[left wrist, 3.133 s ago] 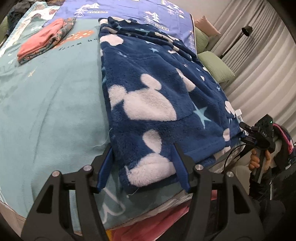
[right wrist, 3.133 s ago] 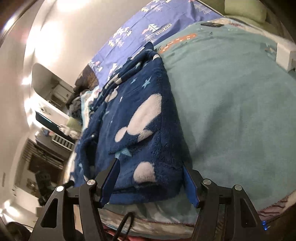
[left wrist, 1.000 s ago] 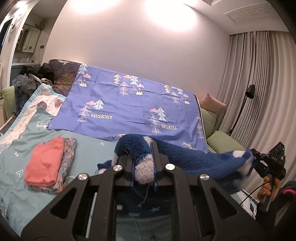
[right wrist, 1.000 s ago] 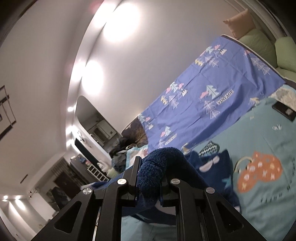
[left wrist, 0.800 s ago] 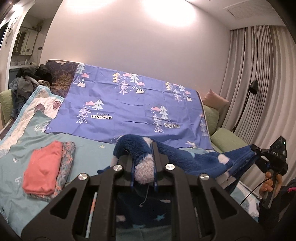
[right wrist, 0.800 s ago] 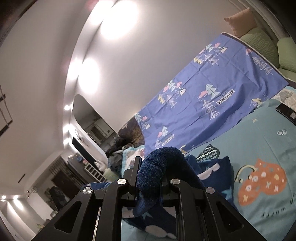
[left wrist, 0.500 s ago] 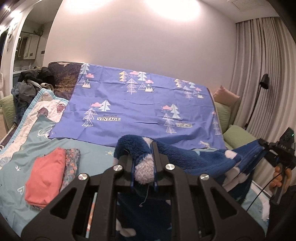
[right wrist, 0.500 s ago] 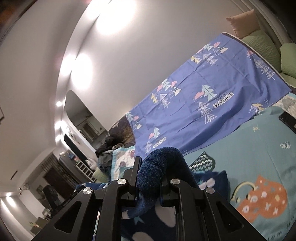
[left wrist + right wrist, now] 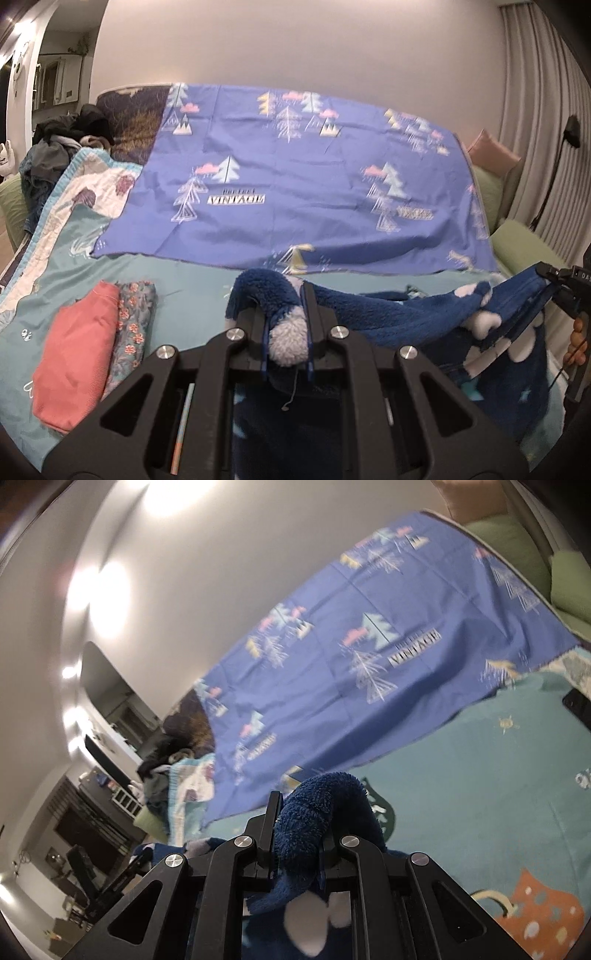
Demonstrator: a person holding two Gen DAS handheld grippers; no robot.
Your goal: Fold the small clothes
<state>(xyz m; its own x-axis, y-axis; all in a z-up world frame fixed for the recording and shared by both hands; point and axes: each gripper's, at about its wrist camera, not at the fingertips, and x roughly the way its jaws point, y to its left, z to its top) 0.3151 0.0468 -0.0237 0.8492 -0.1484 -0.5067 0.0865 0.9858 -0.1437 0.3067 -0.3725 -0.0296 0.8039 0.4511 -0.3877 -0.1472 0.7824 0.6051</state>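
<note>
Both jaws clamp fleece garment (image 9: pixel 388 314), folded clothes (image 9: pixel 92 343) only in left view

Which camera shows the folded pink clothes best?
The left wrist view: the folded pink clothes lie in plain sight on the teal bedspread, beside a floral piece. The right wrist view shows none of them, only bedspread and the blue fleece.

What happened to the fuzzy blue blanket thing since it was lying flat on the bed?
Both claws closed on its near edge and lifted it: the left claw and right claw now pinch the fuzzy blue garment, stretched between them and carried toward the far side of the bed. The folded pink clothes stayed put.
</note>
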